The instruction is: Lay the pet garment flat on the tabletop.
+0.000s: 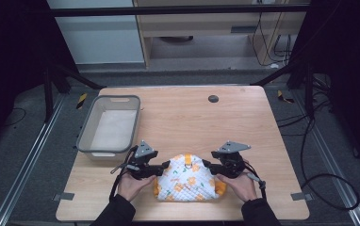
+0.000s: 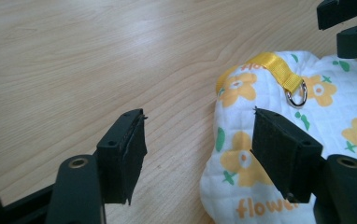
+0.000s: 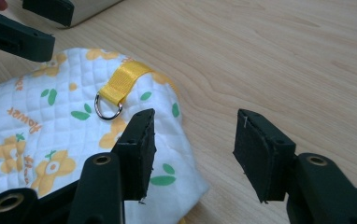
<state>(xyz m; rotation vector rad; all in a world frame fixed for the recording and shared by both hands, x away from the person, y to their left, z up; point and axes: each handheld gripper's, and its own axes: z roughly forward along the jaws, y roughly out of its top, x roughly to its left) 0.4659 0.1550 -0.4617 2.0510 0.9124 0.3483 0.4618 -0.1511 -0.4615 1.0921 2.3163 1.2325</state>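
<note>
Left gripper view puts the left gripper point(image 2: 197, 156) low over the table with its jaws apart: one pad is over bare wood, the other above the edge of the quilted cloth point(image 2: 303, 140), and nothing is pinched between them. Right gripper view shows the right gripper point(image 3: 193, 156) placed the same way at the opposite edge, jaws apart, one pad over the cloth and one over wood, not gripping.

From the high view, the cloth point(image 1: 186, 183) lies near the front edge of the table point(image 1: 244, 122), between the two grippers point(image 1: 161, 167) point(image 1: 209, 165), with a grey bin point(image 1: 110, 125) well apart to the left.

Judging by its puffy quilting and rounded folds, the cloth is soft, light and floppy; it will sag and unfold if lifted by one point. The fabric looks grippy enough for the pads. The side edges, where layers bunch thickly, seem the best holds, one per gripper. The yellow strap point(image 2: 279, 70) with its metal ring point(image 2: 297, 97) is a narrower, slipperier target.
</note>
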